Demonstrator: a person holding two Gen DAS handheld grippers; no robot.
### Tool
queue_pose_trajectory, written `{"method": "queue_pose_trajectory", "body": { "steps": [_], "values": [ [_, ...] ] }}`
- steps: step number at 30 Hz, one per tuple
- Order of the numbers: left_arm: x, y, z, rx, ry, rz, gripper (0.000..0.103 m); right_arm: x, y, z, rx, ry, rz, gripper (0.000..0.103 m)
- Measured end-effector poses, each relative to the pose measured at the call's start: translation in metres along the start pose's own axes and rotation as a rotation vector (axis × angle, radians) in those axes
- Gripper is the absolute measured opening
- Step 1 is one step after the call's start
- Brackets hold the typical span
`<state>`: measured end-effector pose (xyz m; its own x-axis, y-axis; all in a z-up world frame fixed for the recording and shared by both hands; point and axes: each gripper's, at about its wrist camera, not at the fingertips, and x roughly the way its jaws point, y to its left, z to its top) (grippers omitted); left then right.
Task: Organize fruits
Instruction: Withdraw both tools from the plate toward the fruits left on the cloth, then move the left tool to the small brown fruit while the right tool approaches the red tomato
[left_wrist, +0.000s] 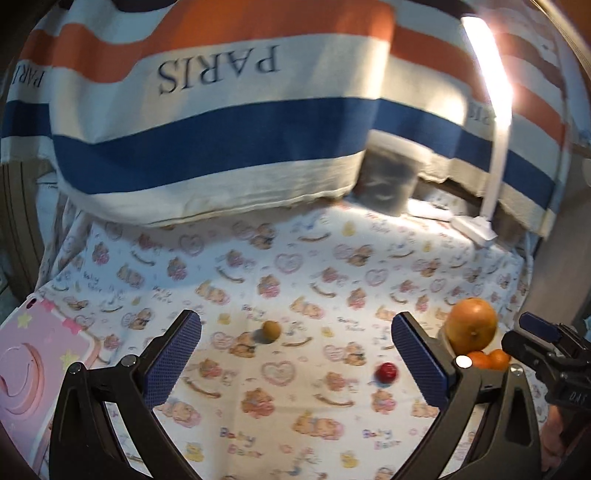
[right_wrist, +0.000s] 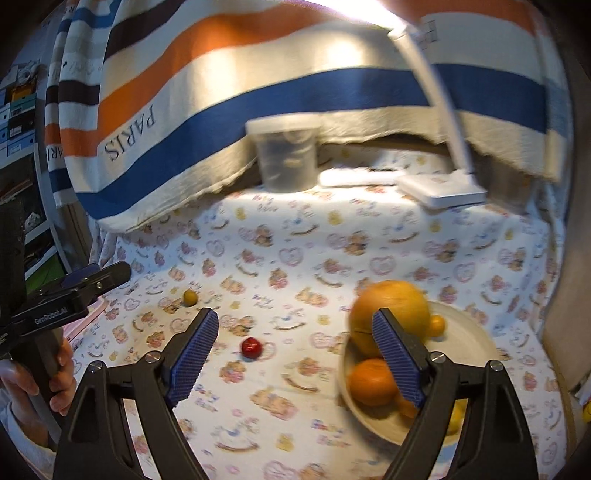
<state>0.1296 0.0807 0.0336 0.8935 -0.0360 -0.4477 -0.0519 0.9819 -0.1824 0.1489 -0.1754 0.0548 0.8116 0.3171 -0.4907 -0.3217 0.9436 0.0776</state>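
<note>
Only from right wrist: bowl (right_wrist: 476, 332) under oranges (right_wrist: 369, 382).

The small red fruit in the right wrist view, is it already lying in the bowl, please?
No, the small red fruit lies on the printed cloth, apart from the bowl that holds the orange fruits.

Striped towel (left_wrist: 207, 147), lit lamp (right_wrist: 439, 122), perhaps shelving (right_wrist: 22, 110)

A white tablecloth (right_wrist: 295, 236) printed with pink hearts and brown bears is seen. A striped towel (right_wrist: 258, 85) is banded in orange, cream, blue and dark brown. Blue textured pads (right_wrist: 397, 354) are carried on black gripper arms. A small red fruit (right_wrist: 251, 347), a yellow-brown fruit (right_wrist: 190, 297) and a large orange citrus (right_wrist: 391, 306) are shown, the citrus in a cream bowl (right_wrist: 469, 332).
</note>
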Motion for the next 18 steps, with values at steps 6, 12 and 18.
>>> {"method": "queue_pose_trajectory", "body": {
  "steps": [6,12,18],
  "values": [
    [0.012,0.010,-0.005,0.013,-0.009,0.028,0.102,0.039,0.022,0.002,0.022,0.037,0.025,0.087],
    [0.024,0.014,-0.010,0.055,-0.005,0.096,0.102,0.075,0.032,0.007,0.011,0.085,0.004,0.087],
    [0.031,0.017,-0.014,0.056,0.005,0.114,0.102,0.093,0.030,0.003,0.041,0.091,0.021,0.087]
  ]
}}
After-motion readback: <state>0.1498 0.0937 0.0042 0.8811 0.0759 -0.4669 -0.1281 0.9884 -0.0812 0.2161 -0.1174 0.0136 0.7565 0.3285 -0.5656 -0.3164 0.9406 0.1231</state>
